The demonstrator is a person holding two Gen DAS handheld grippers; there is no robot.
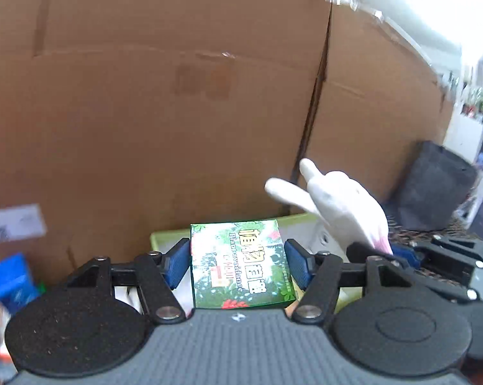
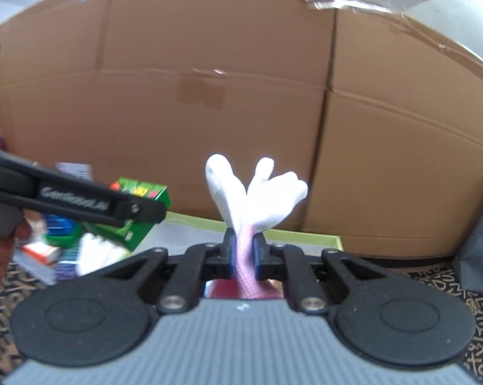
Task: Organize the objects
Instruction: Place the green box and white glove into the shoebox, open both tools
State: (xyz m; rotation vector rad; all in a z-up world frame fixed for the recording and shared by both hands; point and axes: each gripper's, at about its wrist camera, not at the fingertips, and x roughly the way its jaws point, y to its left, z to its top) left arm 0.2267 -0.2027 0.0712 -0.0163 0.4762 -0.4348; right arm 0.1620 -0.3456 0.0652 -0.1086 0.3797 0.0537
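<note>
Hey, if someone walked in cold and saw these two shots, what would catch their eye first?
Probably the white glove, pinched by its pink cuff in the right gripper with its fingers splayed upward, centre frame. Next, the bright green box with jungle print, clamped between the blue pads of the left gripper. Behind both stands a big brown cardboard box filling the background.

Two fisheye views look forward and slightly downward along each handheld gripper's fingers, both close to a large cardboard box (image 1: pixel 177 96) that fills the background. Both show the green packet (image 1: pixel 241 264) and white glove (image 2: pixel 257 189). The right wrist view sees the left gripper (image 2: pixel 81 203) from the side.
</note>
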